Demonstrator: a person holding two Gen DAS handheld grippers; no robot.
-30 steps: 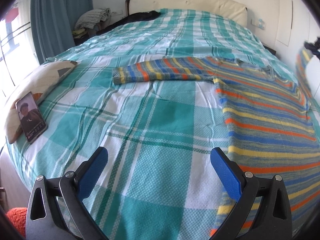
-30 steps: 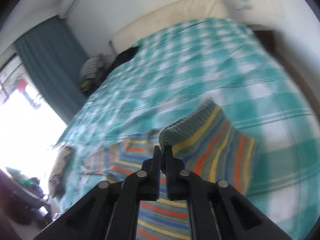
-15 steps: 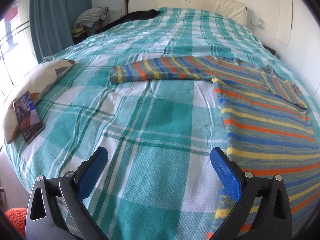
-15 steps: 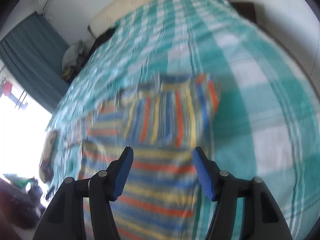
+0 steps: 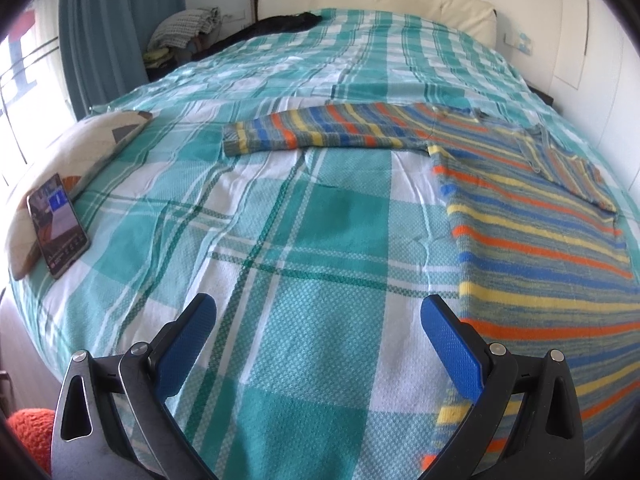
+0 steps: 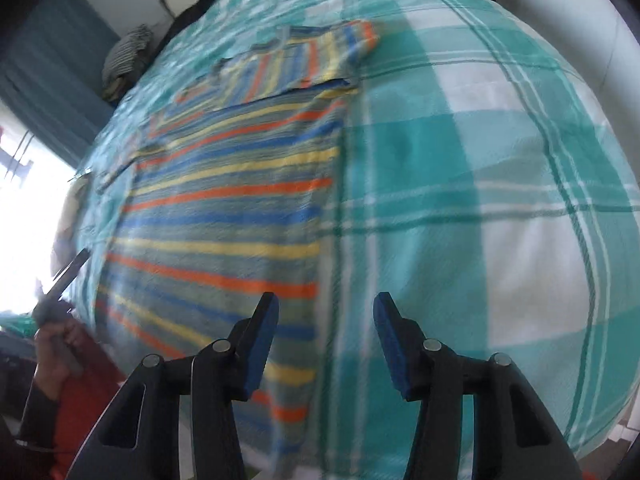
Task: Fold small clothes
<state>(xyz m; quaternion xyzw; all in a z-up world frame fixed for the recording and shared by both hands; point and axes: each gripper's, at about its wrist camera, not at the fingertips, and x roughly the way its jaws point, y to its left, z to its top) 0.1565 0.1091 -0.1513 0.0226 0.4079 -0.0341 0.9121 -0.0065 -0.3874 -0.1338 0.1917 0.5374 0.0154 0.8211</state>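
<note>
Your left gripper point(image 5: 318, 344) hangs low over the near edge of the bed, its blue-padded jaws spread wide with nothing between them, only the teal-and-white checked bedspread point(image 5: 320, 240) under the gap. Your right gripper point(image 6: 325, 340) is likewise parted and empty; its left pad point(image 6: 262, 340) sits over the right edge of the striped sweater point(image 6: 224, 208), its right pad over bare bedspread point(image 6: 480, 200). That view is smeared with blur, so fine detail is lost.

From the left wrist, the striped sweater point(image 5: 540, 248) lies flat from about 4 o'clock up toward 2 o'clock, its hem near you and its neck farther off. One sleeve is folded across the chest at roughly 2 o'clock point(image 5: 568, 164). The other sleeve point(image 5: 316, 130) stretches straight out over the bedspread toward 11 o'clock, its cuff lying flat.

At 9 o'clock a phone point(image 5: 58, 224) with a lit screen leans on a patterned pillow point(image 5: 76, 152). Beyond, at 11 o'clock, a teal curtain point(image 5: 116, 28) hangs beside a pile of folded cloth point(image 5: 184, 28). At 12 o'clock a dark garment point(image 5: 280, 24) lies near the cream headboard point(image 5: 376, 0).

In the right wrist view, your left hand point(image 6: 56, 344) shows at 8 o'clock, gripping its tool's handle.
</note>
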